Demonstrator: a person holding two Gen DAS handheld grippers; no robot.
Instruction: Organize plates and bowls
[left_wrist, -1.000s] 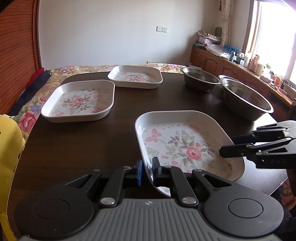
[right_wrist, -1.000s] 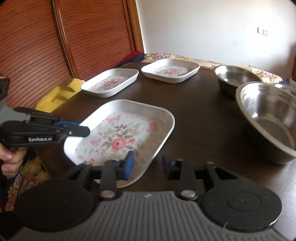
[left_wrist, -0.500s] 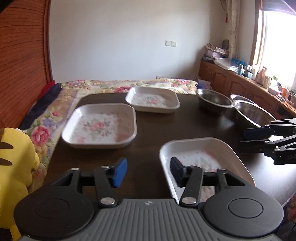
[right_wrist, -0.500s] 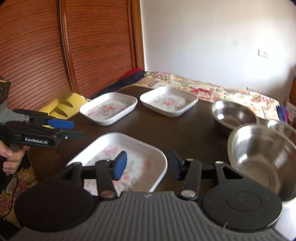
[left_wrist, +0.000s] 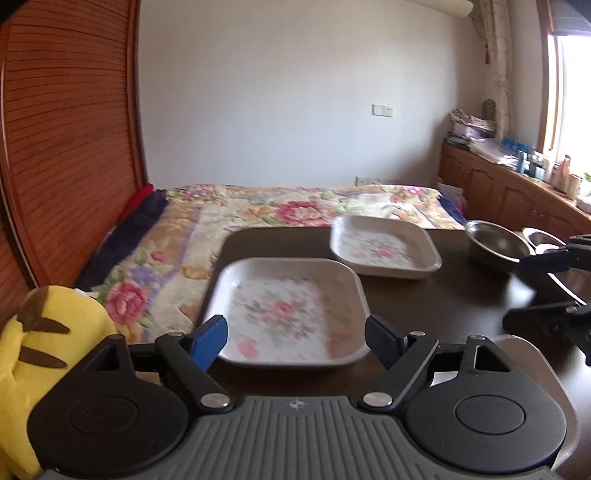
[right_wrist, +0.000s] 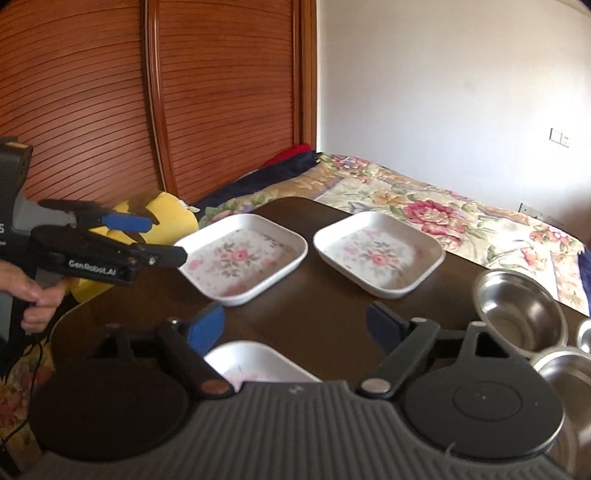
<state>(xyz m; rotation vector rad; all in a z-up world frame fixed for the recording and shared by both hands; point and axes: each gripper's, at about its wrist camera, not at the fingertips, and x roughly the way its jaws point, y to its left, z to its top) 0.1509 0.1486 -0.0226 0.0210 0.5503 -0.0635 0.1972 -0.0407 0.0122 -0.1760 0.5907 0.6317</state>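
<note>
Three white square plates with a flower print lie on the dark table (right_wrist: 332, 317). The nearest plate (right_wrist: 251, 363) sits just under my right gripper (right_wrist: 295, 328), which is open and empty; its rim (left_wrist: 546, 365) shows behind my left gripper's body. My left gripper (left_wrist: 297, 341) is open too, hovering at the near edge of the middle plate (left_wrist: 288, 310) and touching nothing. The far plate (left_wrist: 384, 247) lies behind it. A steel bowl (right_wrist: 517, 314) and a larger one (right_wrist: 561, 373) stand to the right. From the right wrist view, my left gripper (right_wrist: 162, 240) hangs beside the middle plate (right_wrist: 243, 258).
A yellow plush toy (left_wrist: 40, 350) sits off the table's left edge. A bed with a flowered cover (left_wrist: 295, 210) lies beyond the table's far edge. A person's hand (right_wrist: 33, 291) holds the left gripper. Wooden cabinets (left_wrist: 517, 199) line the right wall.
The left gripper let go of the nearest plate's rim. Both grippers opened wide, rose and pulled back, so the nearest plate has dropped below both views.
</note>
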